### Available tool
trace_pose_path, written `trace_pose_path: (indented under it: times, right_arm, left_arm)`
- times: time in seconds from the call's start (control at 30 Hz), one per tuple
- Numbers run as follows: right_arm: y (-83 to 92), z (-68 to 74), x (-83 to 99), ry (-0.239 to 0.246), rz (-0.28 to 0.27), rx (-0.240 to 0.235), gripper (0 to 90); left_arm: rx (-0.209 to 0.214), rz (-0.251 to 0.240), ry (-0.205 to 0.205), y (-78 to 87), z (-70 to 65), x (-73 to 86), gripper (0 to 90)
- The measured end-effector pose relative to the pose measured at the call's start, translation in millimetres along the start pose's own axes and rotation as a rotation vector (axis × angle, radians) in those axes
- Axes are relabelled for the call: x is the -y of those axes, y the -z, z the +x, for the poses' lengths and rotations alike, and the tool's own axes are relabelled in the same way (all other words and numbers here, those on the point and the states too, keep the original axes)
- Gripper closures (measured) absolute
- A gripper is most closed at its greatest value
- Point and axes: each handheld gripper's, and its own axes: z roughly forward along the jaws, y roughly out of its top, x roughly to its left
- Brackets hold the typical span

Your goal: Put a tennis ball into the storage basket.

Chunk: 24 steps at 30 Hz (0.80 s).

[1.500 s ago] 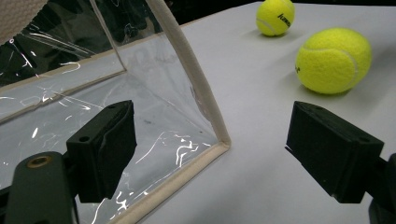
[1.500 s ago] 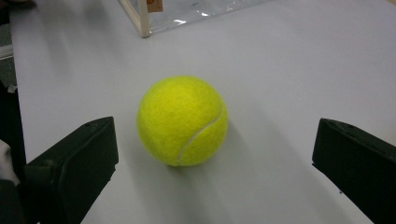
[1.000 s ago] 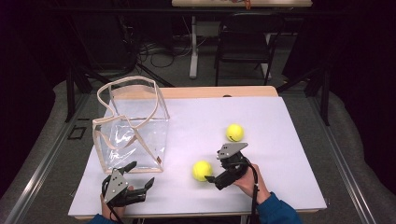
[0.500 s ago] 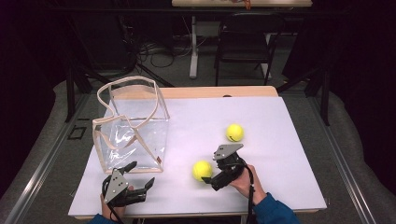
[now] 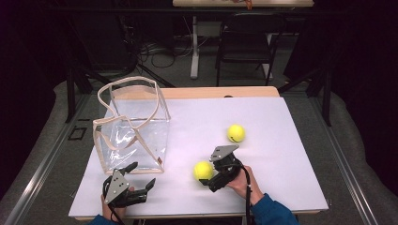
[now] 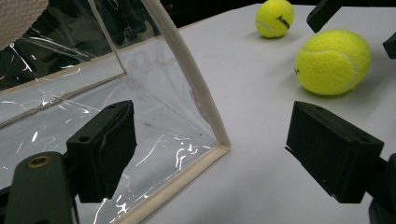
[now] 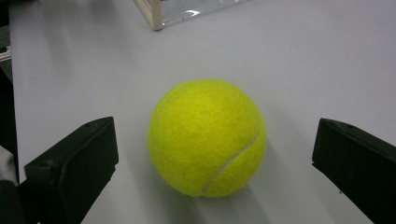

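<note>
Two yellow tennis balls lie on the white table. The near ball rests between the wide-open jaws of my right gripper, and neither jaw touches it. The far ball lies free behind it. My left gripper is open and holds nothing, just in front of the near right bottom corner of a clear plastic bag with beige trim. The bag stands upright with its mouth open.
A bottom corner of the bag lies beyond the near ball in the right gripper view. A black chair and table legs stand past the far edge. Bare white tabletop stretches to the right of the balls.
My right gripper has slid a little to the left, bringing its open jaws around the near ball. The balls, the bag and my left gripper have stayed put.
</note>
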Motion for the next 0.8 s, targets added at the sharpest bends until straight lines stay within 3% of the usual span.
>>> trace_pose_path:
  times: [0.6, 0.8]
  right_arm:
    - [-12.7, 0.2, 1.4, -0.005, 0.012, -0.026, 0.0]
    - [-17.0, 1.2, 2.6, -0.008, 0.027, -0.034, 5.9]
  left_arm:
    - [0.002, 0.001, -0.003, -0.1, -0.3, -0.2, 15.7]
    - [0.002, 0.003, -0.004, -0.3, -0.2, -0.2, 15.7]
